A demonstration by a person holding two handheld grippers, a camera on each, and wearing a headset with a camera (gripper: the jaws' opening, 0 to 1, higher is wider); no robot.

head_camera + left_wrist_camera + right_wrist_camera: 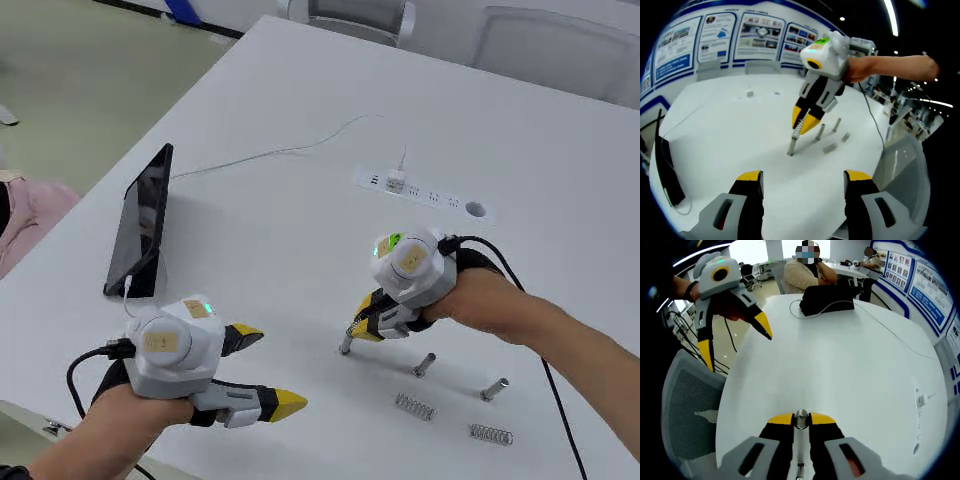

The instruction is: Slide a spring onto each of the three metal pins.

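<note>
My right gripper (362, 327) is shut on a spring (797, 131) that sits over the top of a metal pin (345, 346), whose lower end rests on the white table (280, 240). In the right gripper view the spring (800, 420) shows end-on between the yellow jaws of the right gripper (800, 417). Two more pins (424, 364) (494, 388) stand to the right, and two loose springs (414, 406) (491, 434) lie in front of them. My left gripper (268, 370) hovers open at the near left, holding nothing. The left gripper (802, 175) faces the pin (791, 146).
A dark tablet (140, 225) leans on a stand at the left with a white cable running from it. A white power strip (425, 193) lies behind the pins. Chairs (350, 15) stand at the far edge. The near table edge is just below my left hand.
</note>
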